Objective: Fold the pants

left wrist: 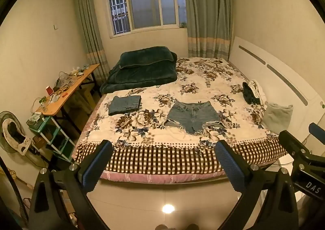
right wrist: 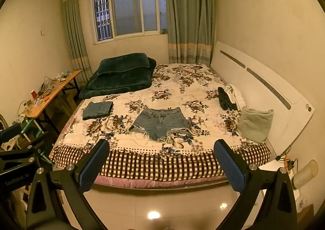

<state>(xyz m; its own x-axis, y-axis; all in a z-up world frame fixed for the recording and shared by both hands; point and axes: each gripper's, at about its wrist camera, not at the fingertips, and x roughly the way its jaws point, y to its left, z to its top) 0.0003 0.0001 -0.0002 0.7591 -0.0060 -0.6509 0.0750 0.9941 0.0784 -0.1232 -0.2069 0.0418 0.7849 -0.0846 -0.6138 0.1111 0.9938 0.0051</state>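
A pair of frayed denim shorts [left wrist: 192, 116] lies flat and spread out on the flowered bedspread, near the bed's front edge; it also shows in the right wrist view [right wrist: 160, 123]. A folded denim garment [left wrist: 125, 104] lies to its left, also visible in the right wrist view [right wrist: 98, 110]. My left gripper [left wrist: 163, 162] is open and empty, held over the floor in front of the bed. My right gripper [right wrist: 161, 162] is open and empty too, beside it; it also shows at the right edge of the left wrist view [left wrist: 300, 148].
The bed [left wrist: 162, 161] has a dark green folded blanket [left wrist: 142, 67] at the back left, a dark and white clothes pile [left wrist: 254, 91] and a grey folded cloth [left wrist: 277, 115] at the right. A cluttered wooden desk [left wrist: 67, 91] stands left. A white headboard [right wrist: 264, 91] runs along the right.
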